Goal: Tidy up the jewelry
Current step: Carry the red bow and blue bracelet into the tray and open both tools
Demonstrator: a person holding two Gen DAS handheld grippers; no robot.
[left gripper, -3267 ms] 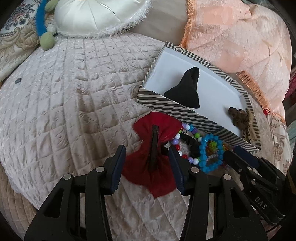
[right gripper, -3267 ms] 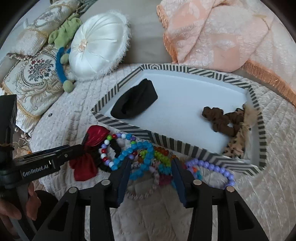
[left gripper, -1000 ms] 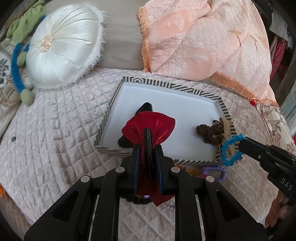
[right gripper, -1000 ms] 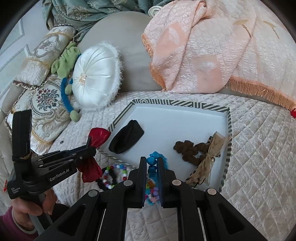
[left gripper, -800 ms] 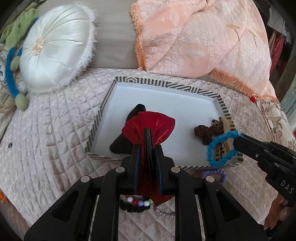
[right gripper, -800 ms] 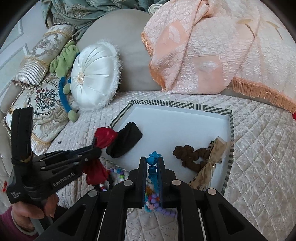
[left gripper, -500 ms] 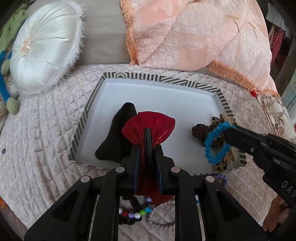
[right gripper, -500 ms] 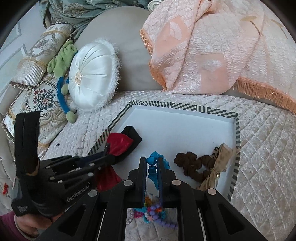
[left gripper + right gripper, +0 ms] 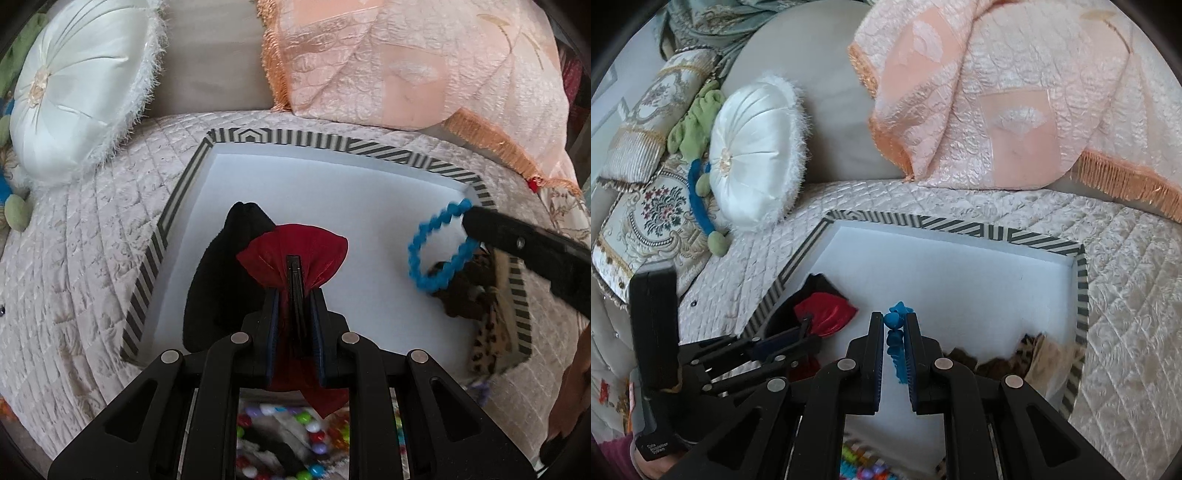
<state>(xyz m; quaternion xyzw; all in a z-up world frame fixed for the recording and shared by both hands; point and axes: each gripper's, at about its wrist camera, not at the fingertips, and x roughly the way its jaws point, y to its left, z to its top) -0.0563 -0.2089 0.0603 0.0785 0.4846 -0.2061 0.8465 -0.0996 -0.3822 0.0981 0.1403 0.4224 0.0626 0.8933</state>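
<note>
My left gripper (image 9: pixel 294 295) is shut on a red fabric hair bow (image 9: pixel 295 247) and holds it over the near left of the white tray with a striped rim (image 9: pixel 325 144), next to a black hair piece (image 9: pixel 221 266). My right gripper (image 9: pixel 894 321) is shut on a blue bead bracelet (image 9: pixel 897 343), which hangs over the tray's right side in the left wrist view (image 9: pixel 432 243). A brown scrunchie and a leopard bow (image 9: pixel 487 332) lie in the tray's right corner. The red bow also shows in the right wrist view (image 9: pixel 827 312).
Loose coloured bead bracelets (image 9: pixel 295 443) lie on the quilted cover in front of the tray. A round white cushion (image 9: pixel 77 85) lies far left, a peach fringed blanket (image 9: pixel 406 62) behind the tray. Patterned pillows and a green toy (image 9: pixel 698 122) lie at far left.
Both grippers have lifted their items from the pile in front of the tray and carried them forward over it. The red bow now sits beside the black piece; the bracelet hangs over the tray's right.
</note>
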